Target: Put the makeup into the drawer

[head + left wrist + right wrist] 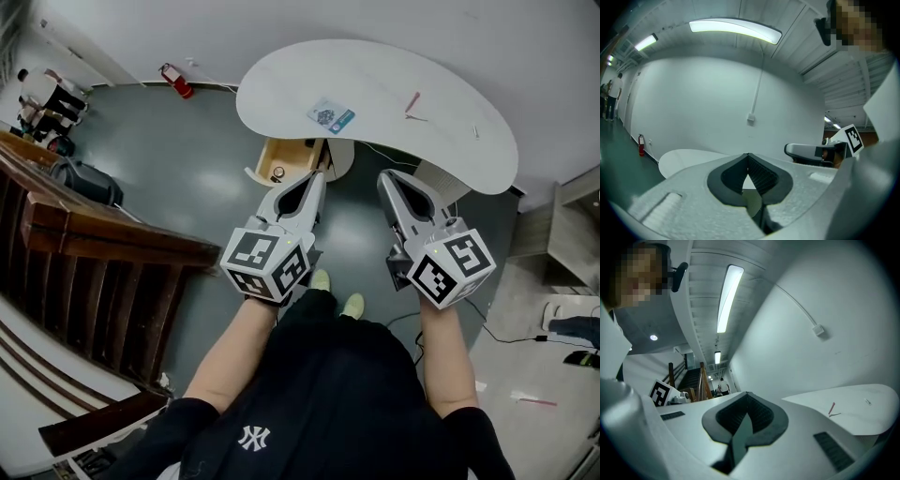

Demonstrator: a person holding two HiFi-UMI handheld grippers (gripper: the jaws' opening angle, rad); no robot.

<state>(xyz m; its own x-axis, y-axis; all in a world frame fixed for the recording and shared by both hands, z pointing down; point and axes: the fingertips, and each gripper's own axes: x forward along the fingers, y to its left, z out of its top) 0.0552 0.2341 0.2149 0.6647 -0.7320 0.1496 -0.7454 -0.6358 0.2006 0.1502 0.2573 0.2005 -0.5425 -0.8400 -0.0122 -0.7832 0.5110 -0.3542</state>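
The drawer [281, 157] stands open, yet a pink stick [412, 101] lies unstowed toward the right end of the tabletop [450, 141]; left claw [321, 174] and right claw [384, 178] are closed, empty.

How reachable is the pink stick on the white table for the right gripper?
Probably yes: the pink stick lies on the white table with nothing between it and the right gripper, whose shut jaws must open first.
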